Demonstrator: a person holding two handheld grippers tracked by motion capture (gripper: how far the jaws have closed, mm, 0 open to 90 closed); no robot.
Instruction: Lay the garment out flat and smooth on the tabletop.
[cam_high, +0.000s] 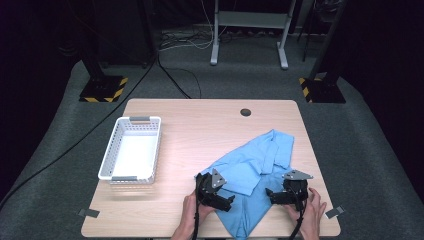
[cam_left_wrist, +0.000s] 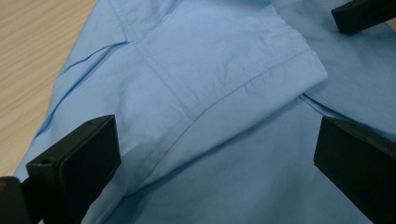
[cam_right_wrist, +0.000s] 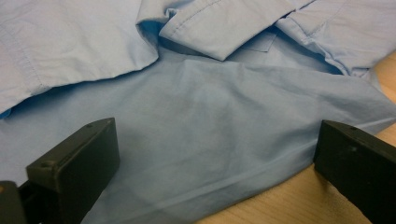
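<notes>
A light blue shirt (cam_high: 255, 160) lies crumpled on the right half of the wooden table (cam_high: 200, 125), one folded flap on top. My left gripper (cam_high: 226, 202) is at the shirt's near left edge, held by a hand. In the left gripper view the jaws stand wide apart over the shirt (cam_left_wrist: 210, 70), so the left gripper (cam_left_wrist: 215, 144) is open and holds nothing. My right gripper (cam_high: 271, 195) is at the shirt's near right side. The right gripper (cam_right_wrist: 215, 144) is open too, low over flat cloth (cam_right_wrist: 210, 107) near the shirt's edge.
A white plastic basket (cam_high: 131, 120) with nothing in it stands on the table's left side. A round cable hole (cam_high: 245, 112) sits near the far edge. Bare wood lies between the basket and the shirt. The right gripper's jaw tip (cam_left_wrist: 359, 14) shows far off in the left gripper view.
</notes>
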